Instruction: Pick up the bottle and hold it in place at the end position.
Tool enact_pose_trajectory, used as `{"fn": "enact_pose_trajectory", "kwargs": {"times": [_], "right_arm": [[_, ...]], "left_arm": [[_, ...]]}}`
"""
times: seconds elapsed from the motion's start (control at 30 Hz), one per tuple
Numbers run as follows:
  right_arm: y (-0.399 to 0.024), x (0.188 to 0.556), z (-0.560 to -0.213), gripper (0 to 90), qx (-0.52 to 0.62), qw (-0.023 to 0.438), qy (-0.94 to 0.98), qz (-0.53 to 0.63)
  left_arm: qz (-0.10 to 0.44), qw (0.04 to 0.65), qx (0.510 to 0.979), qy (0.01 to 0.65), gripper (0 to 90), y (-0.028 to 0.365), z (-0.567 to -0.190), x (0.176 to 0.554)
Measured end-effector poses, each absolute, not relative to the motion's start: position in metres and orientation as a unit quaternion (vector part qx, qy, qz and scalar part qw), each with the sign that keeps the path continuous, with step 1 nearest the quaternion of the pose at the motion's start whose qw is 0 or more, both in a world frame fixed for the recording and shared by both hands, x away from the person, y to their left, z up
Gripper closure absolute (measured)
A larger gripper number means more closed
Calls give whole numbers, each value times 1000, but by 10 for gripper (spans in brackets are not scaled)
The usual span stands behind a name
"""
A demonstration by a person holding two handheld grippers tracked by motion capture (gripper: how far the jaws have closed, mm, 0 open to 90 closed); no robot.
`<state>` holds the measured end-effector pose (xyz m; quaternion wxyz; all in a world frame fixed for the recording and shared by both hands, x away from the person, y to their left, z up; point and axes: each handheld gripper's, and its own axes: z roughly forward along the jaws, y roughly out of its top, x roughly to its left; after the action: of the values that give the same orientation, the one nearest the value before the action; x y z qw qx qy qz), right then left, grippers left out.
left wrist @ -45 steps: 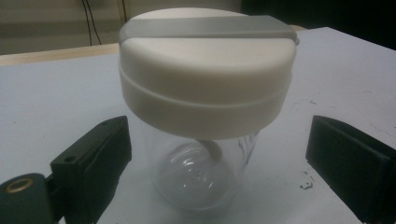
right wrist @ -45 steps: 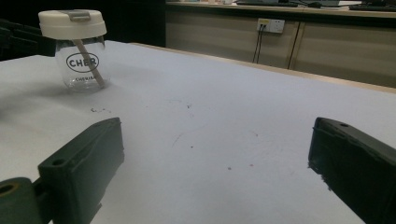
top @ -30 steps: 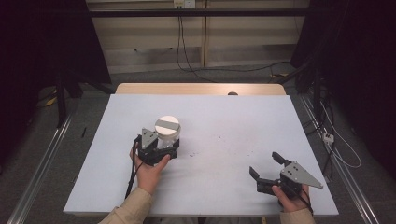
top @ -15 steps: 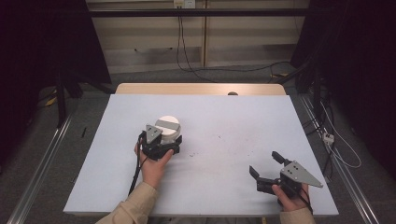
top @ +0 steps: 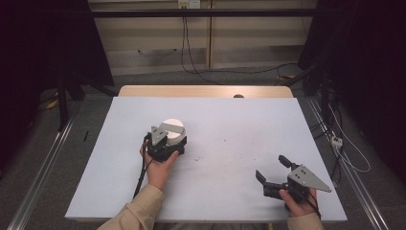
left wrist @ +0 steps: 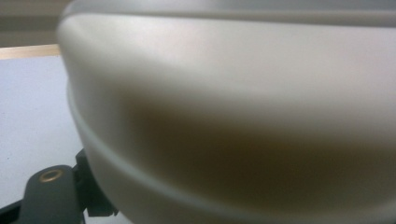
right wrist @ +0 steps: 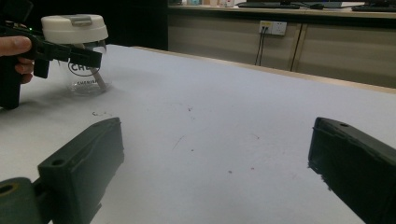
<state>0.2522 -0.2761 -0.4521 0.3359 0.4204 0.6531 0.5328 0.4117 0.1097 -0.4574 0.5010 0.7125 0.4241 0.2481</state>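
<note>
Jar (top: 173, 136) with a white lid (right wrist: 74, 28) stands left of centre on the table (top: 230, 124); the left gripper (top: 165, 143) has just been closing its jaws on the clear body under the lid. Next comes a firm hold. The right gripper (top: 275, 175) rests wide open, empty, well apart.

We saw the right gripper (right wrist: 215, 163) with both black jaws spread wide over the white table (right wrist: 224, 121), nothing between them. Far left stood a clear jar (right wrist: 84, 70) with dark lettering and a white lid (right wrist: 74, 28), upright on the table. The left gripper (right wrist: 88, 55), held by a hand (right wrist: 16, 51), had its jaws around the jar just under the lid. Behind the table we saw a wall socket (right wrist: 273, 28).
</note>
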Motion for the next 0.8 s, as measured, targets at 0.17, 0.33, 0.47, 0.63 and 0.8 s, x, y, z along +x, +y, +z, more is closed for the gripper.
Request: {"fn": "enact_pose_trajectory", "kwargs": {"times": [0.17, 0.33, 0.47, 0.63, 0.8], "right_arm": [[-277, 251, -452, 28, 420, 337, 652, 534], [-278, 249, -451, 27, 417, 340, 650, 537], [-279, 249, -451, 27, 417, 340, 651, 535], [-278, 251, -451, 27, 417, 339, 652, 534], [-277, 253, -451, 27, 416, 337, 654, 534]], "left_arm": [[238, 515, 715, 408, 174, 112, -457, 413], [233, 535, 717, 381, 177, 110, -449, 414], [220, 549, 721, 361, 178, 105, -445, 417], [207, 554, 732, 337, 179, 97, -441, 422], [196, 550, 746, 322, 180, 89, -441, 426]]}}
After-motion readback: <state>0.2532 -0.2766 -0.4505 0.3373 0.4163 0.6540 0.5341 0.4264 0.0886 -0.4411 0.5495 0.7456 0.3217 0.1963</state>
